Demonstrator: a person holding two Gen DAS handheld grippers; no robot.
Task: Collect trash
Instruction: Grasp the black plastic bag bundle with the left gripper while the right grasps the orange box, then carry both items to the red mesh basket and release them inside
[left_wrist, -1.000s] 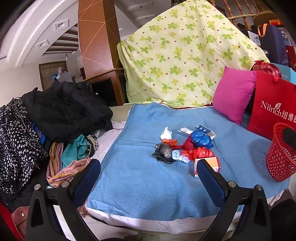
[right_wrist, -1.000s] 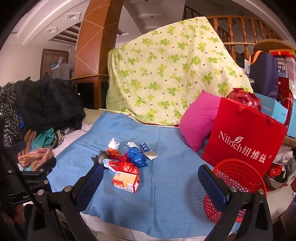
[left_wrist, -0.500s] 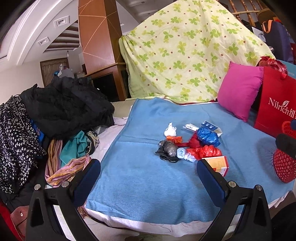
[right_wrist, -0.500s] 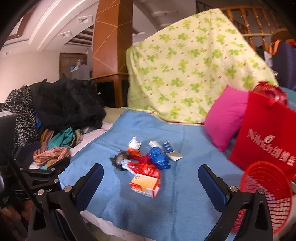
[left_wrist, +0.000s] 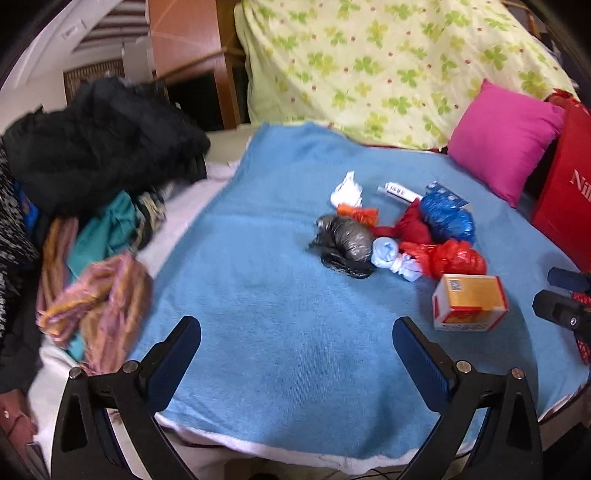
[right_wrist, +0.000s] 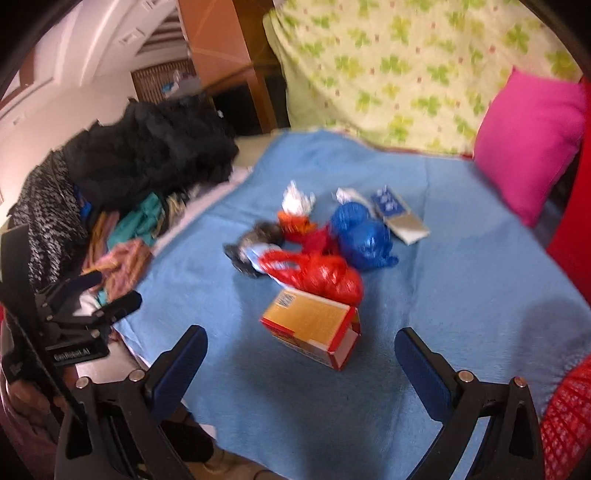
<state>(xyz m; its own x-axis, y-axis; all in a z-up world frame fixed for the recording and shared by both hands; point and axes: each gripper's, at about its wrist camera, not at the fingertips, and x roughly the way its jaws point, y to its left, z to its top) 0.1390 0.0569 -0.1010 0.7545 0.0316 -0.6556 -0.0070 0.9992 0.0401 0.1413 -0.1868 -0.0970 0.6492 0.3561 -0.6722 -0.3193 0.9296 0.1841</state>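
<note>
A heap of trash lies on the blue blanket (left_wrist: 258, 295): a black bag (left_wrist: 347, 243), a red bag (left_wrist: 454, 258), a blue bag (left_wrist: 445, 218), a white paper wad (left_wrist: 347, 190) and an orange-and-red box (left_wrist: 469, 301). My left gripper (left_wrist: 295, 328) is open over bare blanket, short of the black bag. My right gripper (right_wrist: 300, 334) has its jaws wide and closing; the box (right_wrist: 310, 325) lies just ahead, framed between the fingertips, with the pads clear of it. The red bag (right_wrist: 321, 277) sits right behind the box. Each view catches the other gripper at its edge.
A red mesh basket (right_wrist: 565, 424) stands at the lower right. A pile of clothes (left_wrist: 96, 166) fills the left side. A pink pillow (left_wrist: 506, 136), a red paper bag (left_wrist: 565, 195) and a clover-print quilt (left_wrist: 388, 66) line the back.
Both grippers have come forward and down toward the trash heap and now tilt more steeply. The box and the bags look much larger and closer in both views.
</note>
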